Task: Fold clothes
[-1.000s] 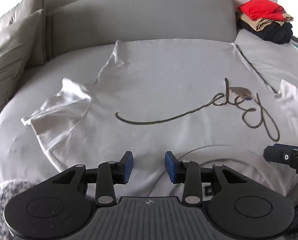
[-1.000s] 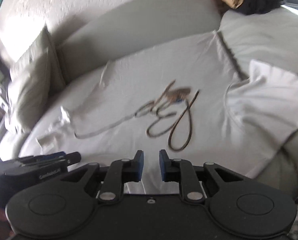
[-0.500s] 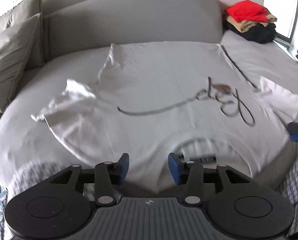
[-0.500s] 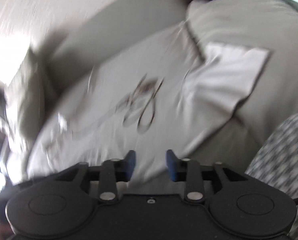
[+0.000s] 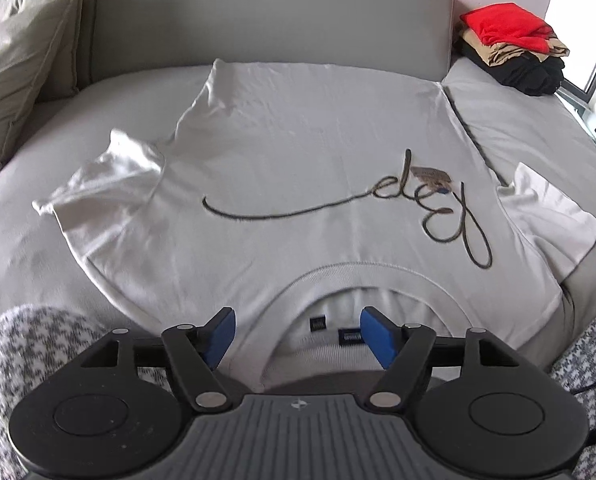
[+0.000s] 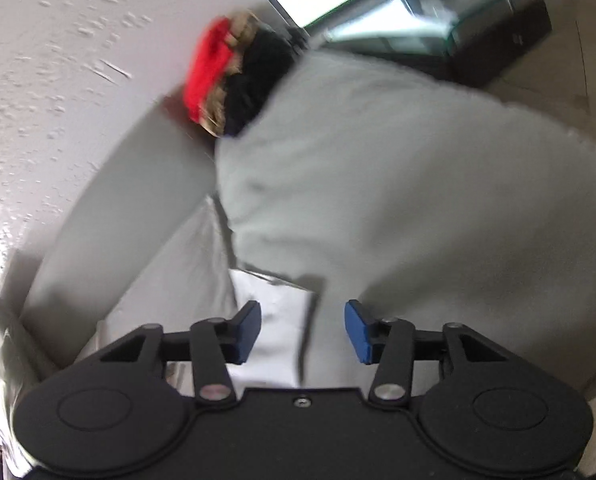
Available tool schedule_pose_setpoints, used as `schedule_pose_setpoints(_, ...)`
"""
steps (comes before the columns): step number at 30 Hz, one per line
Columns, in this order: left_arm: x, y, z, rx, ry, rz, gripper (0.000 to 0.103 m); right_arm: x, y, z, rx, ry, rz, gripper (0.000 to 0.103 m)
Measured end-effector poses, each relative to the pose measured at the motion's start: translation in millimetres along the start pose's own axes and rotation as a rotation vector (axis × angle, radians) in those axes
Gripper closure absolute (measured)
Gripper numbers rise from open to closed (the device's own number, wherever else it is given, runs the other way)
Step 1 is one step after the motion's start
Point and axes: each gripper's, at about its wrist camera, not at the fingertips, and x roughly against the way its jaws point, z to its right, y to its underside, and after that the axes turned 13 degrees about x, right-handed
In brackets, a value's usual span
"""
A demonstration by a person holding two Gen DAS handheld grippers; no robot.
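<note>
both claws released: left claw [image 5: 296,334] above t-shirt [image 5: 298,184] collar; right claw [image 6: 303,330] view blurred, probably over sleeve.

We see the T-shirt [image 5: 298,152] spread flat on the sofa seat [image 5: 518,120], its collar [image 5: 362,276] nearest us and its hem against the backrest [image 5: 258,28]. Behind and to the right, a stack of folded clothes [image 5: 514,48] sits in the seat's far corner. A cushion [image 5: 18,64] leans at the far left. Our left claw [image 5: 296,334] hovers before the collar; our right claw [image 6: 302,330] is over the shirt's right sleeve [image 6: 274,320]
</note>
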Motion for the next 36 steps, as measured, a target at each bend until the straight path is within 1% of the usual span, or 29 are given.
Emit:
schedule_pose_setpoints(5, 2, -1, -7, 0.023, -0.013, 0.0, 0.031, -20, 1, 10, -0.087, -0.067, -0.013, 0.065)
schedule_pose_setpoints(8, 2, -1, -11, 0.039, -0.01, -0.002, 0.029, -29, 1, 9, -0.08, -0.059, -0.031, 0.066)
schedule_pose_setpoints(11, 1, 0, -12, 0.036, -0.012, -0.002, 0.026, -34, 2, 4, -0.062, -0.067, -0.053, 0.074)
schedule_pose_setpoints(13, 2, 1, -13, 0.031, -0.015, 0.0, 0.025, -37, 3, 1, -0.036, -0.055, -0.069, 0.09)
schedule_pose_setpoints(15, 3, 2, -15, 0.027, -0.014, 0.007, 0.02, -37, 3, -1, -0.032, -0.041, -0.058, 0.099)
schedule_pose_setpoints(18, 6, 3, -20, 0.019, -0.015, 0.024, 0.017, -35, 2, -4, -0.035, -0.017, -0.025, 0.1)
schedule_pose_setpoints(21, 8, 1, -28, -0.001, -0.043, 0.061, 0.014, -32, 3, -11, -0.026, 0.011, 0.015, 0.1)
schedule_pose_setpoints(23, 9, 0, -35, -0.015, -0.08, 0.098, 0.012, -28, 4, -29, 0.054, 0.046, 0.041, 0.1)
schedule_pose_setpoints(25, 10, -1, -43, -0.032, -0.129, 0.153, 0.01, -25, 5, -55, 0.166, 0.062, 0.074, 0.1)
schedule_pose_setpoints(27, 14, 0, -51, -0.038, -0.162, 0.219, 0.01, -22, 8, -84, 0.281, 0.05, 0.095, 0.1)
schedule_pose_setpoints(28, 16, 0, -55, -0.026, -0.157, 0.249, 0.009, -21, 10, -100, 0.346, 0.038, 0.101, 0.1)
schedule_pose_setpoints(31, 23, -1, -66, 0.029, -0.057, 0.29, 0.006, -24, 27, -145, 0.56, 0.023, 0.098, 0.1)
schedule_pose_setpoints(33, 22, -2, -69, 0.04, -0.032, 0.286, 0.002, -29, 45, -171, 0.71, 0.011, 0.075, 0.1)
schedule_pose_setpoints(36, 14, -6, -74, 0.084, -0.045, 0.236, 0.001, -37, 78, -202, 0.932, 0.0, 0.024, 0.1)
